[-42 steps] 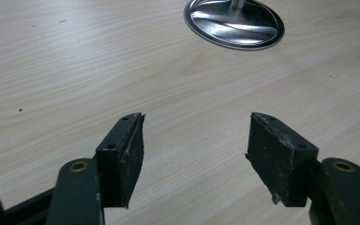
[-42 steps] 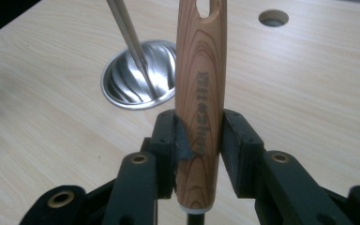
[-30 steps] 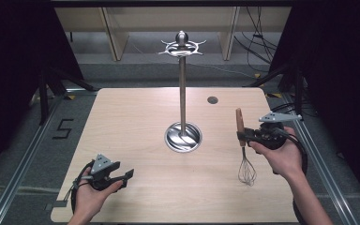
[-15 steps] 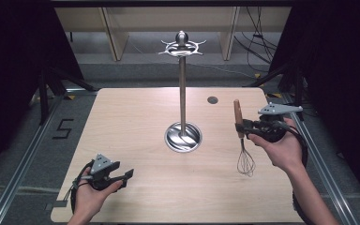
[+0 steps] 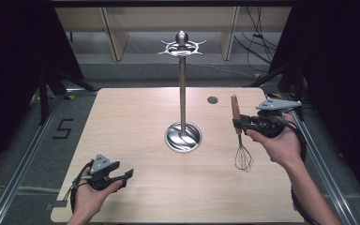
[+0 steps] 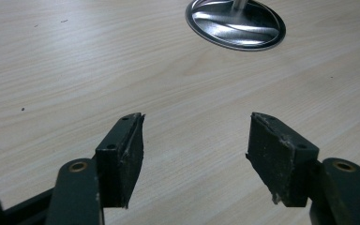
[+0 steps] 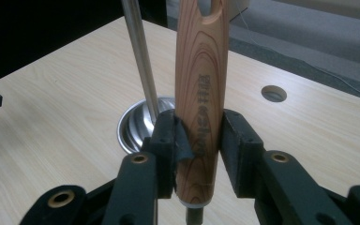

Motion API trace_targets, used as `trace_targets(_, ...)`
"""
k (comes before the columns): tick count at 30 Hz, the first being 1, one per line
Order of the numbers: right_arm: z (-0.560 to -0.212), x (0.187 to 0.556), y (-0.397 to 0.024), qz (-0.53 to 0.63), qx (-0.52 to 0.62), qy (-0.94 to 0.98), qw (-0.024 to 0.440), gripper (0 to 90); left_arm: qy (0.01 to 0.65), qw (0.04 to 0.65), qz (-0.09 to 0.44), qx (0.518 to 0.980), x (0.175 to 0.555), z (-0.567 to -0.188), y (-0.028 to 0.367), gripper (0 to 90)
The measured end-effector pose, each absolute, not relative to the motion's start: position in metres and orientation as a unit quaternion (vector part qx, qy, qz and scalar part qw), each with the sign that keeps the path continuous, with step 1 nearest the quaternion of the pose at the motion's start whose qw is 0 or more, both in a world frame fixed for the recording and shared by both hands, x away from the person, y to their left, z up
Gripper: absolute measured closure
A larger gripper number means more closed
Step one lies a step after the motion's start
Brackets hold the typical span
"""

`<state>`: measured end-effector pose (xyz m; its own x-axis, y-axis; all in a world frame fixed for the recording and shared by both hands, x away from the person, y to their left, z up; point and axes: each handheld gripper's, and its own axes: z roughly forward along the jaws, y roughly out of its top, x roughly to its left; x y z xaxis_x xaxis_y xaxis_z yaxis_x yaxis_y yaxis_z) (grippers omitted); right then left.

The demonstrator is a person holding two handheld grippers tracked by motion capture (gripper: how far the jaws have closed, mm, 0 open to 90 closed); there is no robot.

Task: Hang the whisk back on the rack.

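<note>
The right gripper pinches a wooden-handled whisk upright above the table, right of the hook stand. The left gripper rests, jaws spread and empty. Likely next: lifting the handle's hole to a hook.

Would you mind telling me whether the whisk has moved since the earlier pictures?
Yes. The whisk, clamped in the right gripper, has risen slightly, judged against the stand's base.
</note>
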<state>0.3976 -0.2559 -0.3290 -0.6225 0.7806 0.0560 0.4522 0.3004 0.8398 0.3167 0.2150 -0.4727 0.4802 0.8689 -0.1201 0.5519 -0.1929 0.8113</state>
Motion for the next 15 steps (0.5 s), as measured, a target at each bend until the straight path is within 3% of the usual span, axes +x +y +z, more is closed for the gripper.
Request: trace_targets(15, -0.3220, 0.4024, -0.2513, 0.448, 0.390, 0.784, 0.183, 69.0, 0.474, 0.423, 0.188, 0.749, 0.3168, -0.4727, 0.2153, 35.3)
